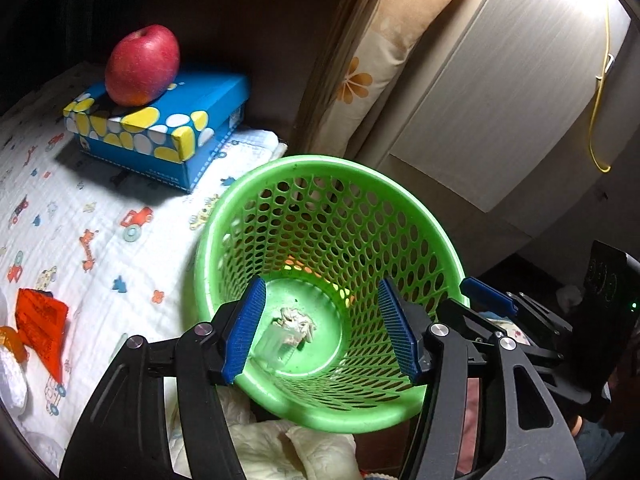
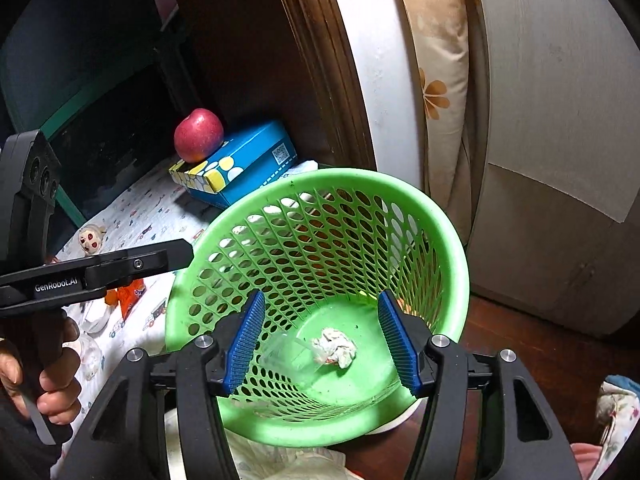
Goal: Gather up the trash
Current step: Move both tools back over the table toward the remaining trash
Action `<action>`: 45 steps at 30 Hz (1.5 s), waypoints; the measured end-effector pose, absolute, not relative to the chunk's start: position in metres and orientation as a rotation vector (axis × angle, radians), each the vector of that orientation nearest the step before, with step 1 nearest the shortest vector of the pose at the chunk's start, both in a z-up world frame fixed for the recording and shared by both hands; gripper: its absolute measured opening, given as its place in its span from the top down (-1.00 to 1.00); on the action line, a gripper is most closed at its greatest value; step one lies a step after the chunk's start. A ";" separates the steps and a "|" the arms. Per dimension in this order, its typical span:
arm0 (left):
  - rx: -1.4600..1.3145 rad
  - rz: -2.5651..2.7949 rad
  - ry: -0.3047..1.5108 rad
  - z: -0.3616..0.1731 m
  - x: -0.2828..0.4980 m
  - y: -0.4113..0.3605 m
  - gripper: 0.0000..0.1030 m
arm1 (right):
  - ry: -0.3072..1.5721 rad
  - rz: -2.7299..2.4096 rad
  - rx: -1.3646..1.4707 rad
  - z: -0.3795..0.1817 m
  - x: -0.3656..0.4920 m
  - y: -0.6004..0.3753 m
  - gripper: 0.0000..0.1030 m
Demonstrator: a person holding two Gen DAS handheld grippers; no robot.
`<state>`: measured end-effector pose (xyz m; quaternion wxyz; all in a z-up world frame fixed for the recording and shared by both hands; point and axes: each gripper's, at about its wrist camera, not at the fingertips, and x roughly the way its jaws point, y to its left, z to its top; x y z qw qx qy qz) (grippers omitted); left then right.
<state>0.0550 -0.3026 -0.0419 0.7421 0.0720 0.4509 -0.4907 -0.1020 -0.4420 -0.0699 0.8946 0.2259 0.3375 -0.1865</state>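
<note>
We are looking at a dim room where warm light is falling from the upper right. A bed cover [image 1: 80,216] with small cartoon vehicles is lying over the bed. A dark wooden frame [image 2: 320,60] is standing behind it, and a pale cushion [image 1: 384,48] with orange flowers is leaning beside a light wood-grain cabinet [image 1: 500,92]. A yellow cord [image 1: 598,92] is hanging on the cabinet. Reddish wooden floor [image 2: 532,344] is showing below.

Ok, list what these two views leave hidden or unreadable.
- Clear wrapper in the green basket: right wrist view, partly behind the right gripper finger; its kind is unreadable.
- Orange item outside the basket: left wrist view, only glimpsed through the mesh.
- Red packet on the bed: left wrist view, print too blurred.
</note>
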 end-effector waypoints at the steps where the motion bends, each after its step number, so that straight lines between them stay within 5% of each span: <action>1: 0.158 -1.064 0.979 -0.039 0.055 -0.297 -0.13 | 0.698 -0.385 0.467 -0.069 -0.102 -0.441 -0.10; 30: 0.038 -0.288 0.920 -0.055 0.119 0.006 -0.27 | 0.753 0.022 0.287 -0.052 -0.008 -0.280 -0.35; 45: -0.055 -0.187 1.029 -0.106 0.147 0.069 -0.27 | 0.804 0.157 0.235 -0.063 0.028 -0.223 -0.47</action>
